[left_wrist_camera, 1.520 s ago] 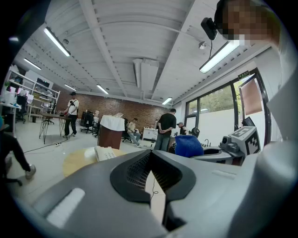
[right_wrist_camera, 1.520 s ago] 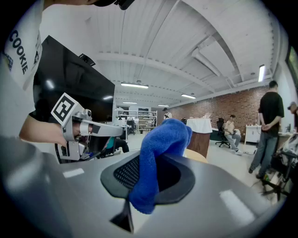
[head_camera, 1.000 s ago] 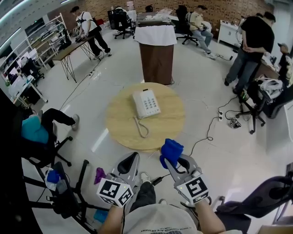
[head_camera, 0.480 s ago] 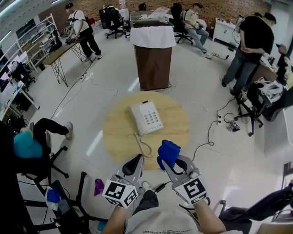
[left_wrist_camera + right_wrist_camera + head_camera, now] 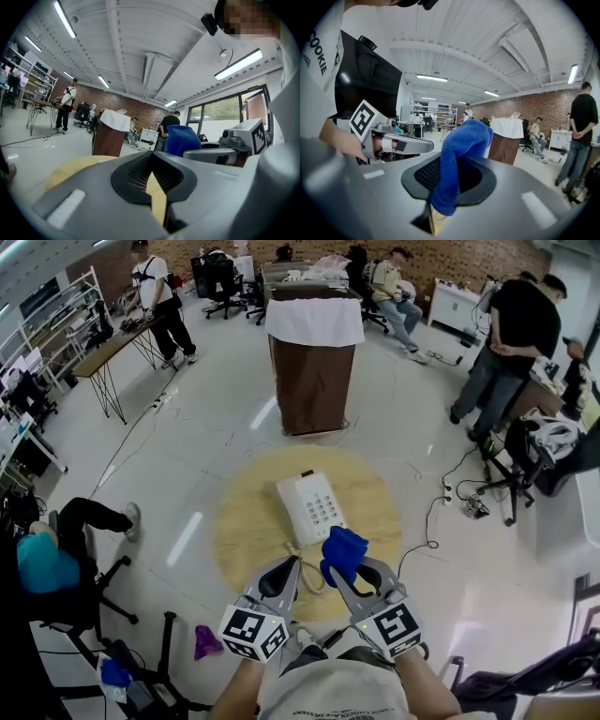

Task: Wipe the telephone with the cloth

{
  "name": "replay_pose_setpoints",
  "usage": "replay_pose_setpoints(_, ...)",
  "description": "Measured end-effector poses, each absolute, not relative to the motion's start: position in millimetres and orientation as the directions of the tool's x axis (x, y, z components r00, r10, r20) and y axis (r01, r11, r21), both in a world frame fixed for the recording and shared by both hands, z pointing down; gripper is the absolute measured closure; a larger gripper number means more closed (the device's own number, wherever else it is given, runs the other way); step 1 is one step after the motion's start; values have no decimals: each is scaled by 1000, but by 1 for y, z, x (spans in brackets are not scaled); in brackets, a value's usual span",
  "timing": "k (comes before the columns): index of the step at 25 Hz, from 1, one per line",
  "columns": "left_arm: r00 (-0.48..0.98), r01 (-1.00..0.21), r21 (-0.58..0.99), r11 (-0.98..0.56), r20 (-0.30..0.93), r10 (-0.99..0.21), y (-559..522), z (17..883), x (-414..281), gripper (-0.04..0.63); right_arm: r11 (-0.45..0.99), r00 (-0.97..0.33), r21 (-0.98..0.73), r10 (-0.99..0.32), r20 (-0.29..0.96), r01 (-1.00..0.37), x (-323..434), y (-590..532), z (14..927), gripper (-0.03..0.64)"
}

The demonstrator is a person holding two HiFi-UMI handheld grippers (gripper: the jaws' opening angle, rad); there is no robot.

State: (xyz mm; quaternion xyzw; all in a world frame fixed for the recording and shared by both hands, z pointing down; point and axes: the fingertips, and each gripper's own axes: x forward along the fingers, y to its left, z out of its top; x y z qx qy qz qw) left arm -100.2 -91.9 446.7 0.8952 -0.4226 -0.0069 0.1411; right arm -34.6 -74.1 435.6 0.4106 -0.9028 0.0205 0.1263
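Observation:
A white telephone (image 5: 313, 507) with a coiled cord lies on the round wooden table (image 5: 244, 521) in the head view. My right gripper (image 5: 339, 570) is shut on a blue cloth (image 5: 343, 554), which bunches up above the jaws near the table's front edge, just short of the phone. The same blue cloth (image 5: 459, 159) fills the jaws in the right gripper view. My left gripper (image 5: 289, 571) is shut and holds nothing, close to the left of the right one. In the left gripper view the left gripper (image 5: 151, 161) points over the table, with the cloth (image 5: 183, 139) at its right.
A brown pedestal with a white cover (image 5: 313, 357) stands beyond the table. Office chairs (image 5: 84, 596) sit at the left, cables (image 5: 441, 512) trail on the floor at the right. Several people stand or sit around the room's edges.
The view has moved closer to the table. Both grippers now reach over its front edge, the cloth nearer the telephone. Both jaws stay as they were.

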Motion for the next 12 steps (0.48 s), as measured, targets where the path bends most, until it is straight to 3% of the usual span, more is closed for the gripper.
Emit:
replay_pose_setpoints(8, 650, -745, 319, -586, 153, -744, -130, 471, -105, 588, 668, -636, 66, -730, 249, -741, -40, -104, 443, 545)
replay_pose_setpoints(12, 655, -736, 380, -560, 192, -731, -153, 493, -103, 539, 681, -652, 54, -717, 247, -730, -34, -115, 445, 545)
